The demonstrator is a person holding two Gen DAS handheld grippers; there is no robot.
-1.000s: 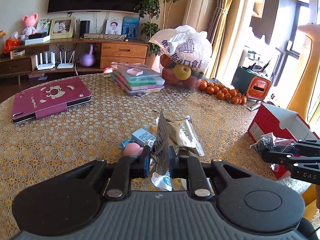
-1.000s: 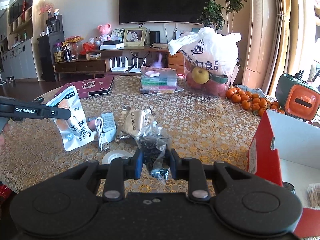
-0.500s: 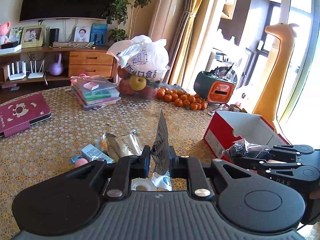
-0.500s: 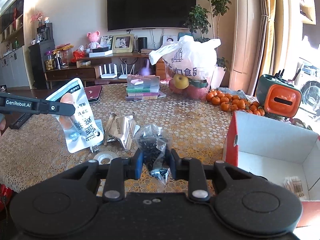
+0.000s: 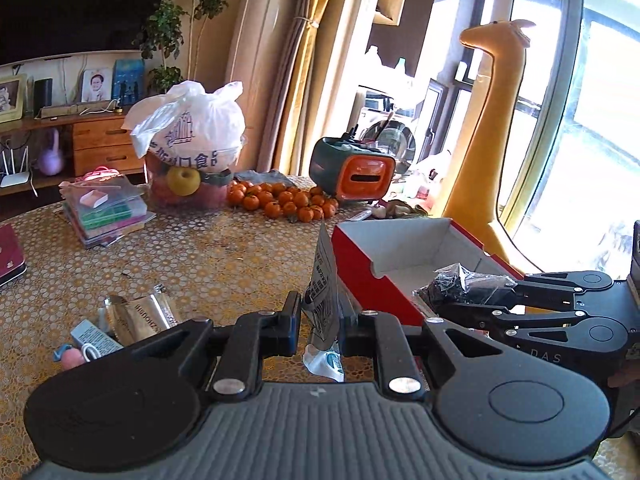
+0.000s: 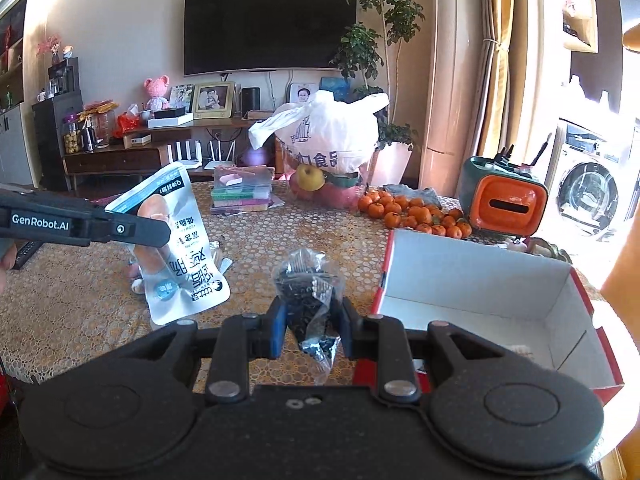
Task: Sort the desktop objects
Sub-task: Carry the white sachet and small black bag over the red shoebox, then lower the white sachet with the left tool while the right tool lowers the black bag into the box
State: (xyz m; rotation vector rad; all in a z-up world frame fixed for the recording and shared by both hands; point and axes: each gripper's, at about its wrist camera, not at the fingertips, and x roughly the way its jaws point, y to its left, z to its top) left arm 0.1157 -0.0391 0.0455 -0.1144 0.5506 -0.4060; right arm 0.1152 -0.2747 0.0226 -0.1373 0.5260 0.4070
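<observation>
The snack pouch (image 6: 176, 240) is clamped edge-on in the left gripper (image 5: 320, 322), held in the air over the bench (image 5: 224, 256) just left of the red box (image 5: 404, 252). The right gripper (image 6: 312, 326) is closed on a small clear bag (image 6: 308, 292) of dark bits; in the left wrist view that bag sits at the box's near rim, at or just over the opening.

Judging by how things lie, the sorting is partway. The box is nearly empty: only something pale and small shows on its floor in the right wrist view, too blurred to name. Neither held item is in yet. Left loose on the bench are a silver sachet (image 5: 142, 314), a small blue carton (image 5: 96, 340), a pink thing (image 5: 72, 358) beside it and a white cable end. The stack of cases (image 5: 108, 210), the fruit bag (image 5: 192, 148) and the oranges (image 5: 280, 200) at the far side may or may not belong to the job.

Against a second ago, both grippers have swung right toward the box. Then the left view looked across the bench at the purple case and shelf, with the box at the frame's edge; now the box lies straight ahead. Both grips are unchanged.
</observation>
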